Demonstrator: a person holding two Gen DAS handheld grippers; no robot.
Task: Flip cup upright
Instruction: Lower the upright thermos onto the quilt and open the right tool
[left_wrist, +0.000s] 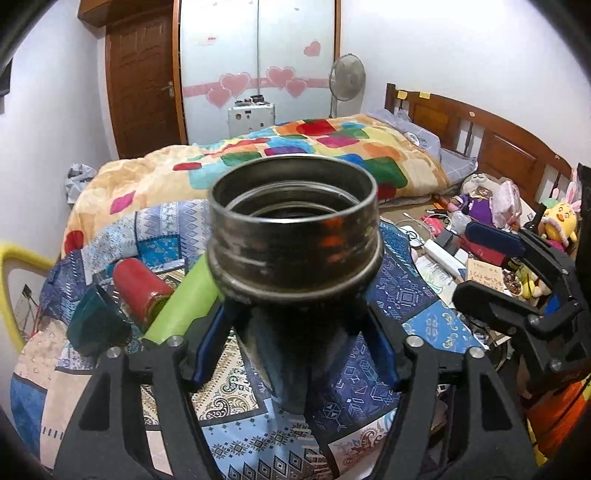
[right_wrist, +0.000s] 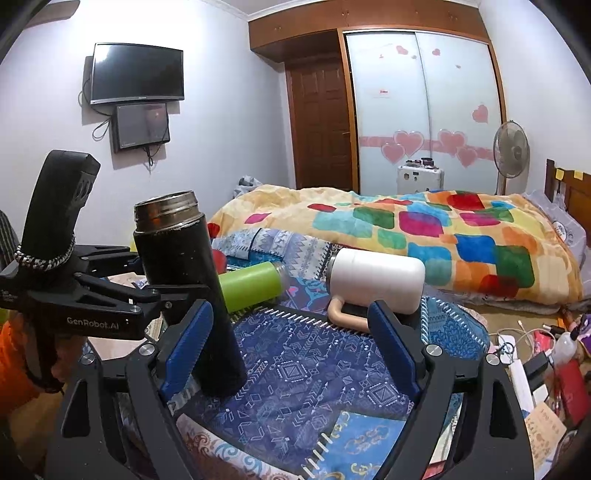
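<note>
Left gripper (left_wrist: 295, 354) clamped on tall black metal flask cup (right_wrist: 184, 288), mouth up, base on blue patterned quilt (right_wrist: 295, 369). Flask's lower body blurred and half hidden behind blue pads in left view. Right gripper (right_wrist: 291, 347) spread wide, holding nothing. White handled mug (right_wrist: 376, 280) on its side, green bottle (right_wrist: 251, 284) partly hidden behind flask; 2 fingertips cut off.

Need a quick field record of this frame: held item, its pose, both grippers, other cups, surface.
held: black flask
pose: upright, open mouth up, base on or near the patterned cloth; contact unclear
left gripper: shut on flask body
right gripper: open, holding nothing, flask beside its left finger
lying on side: white mug, green cup, red cup
also: teal cup, orientation unclear
background: bed with colourful blanket
</note>
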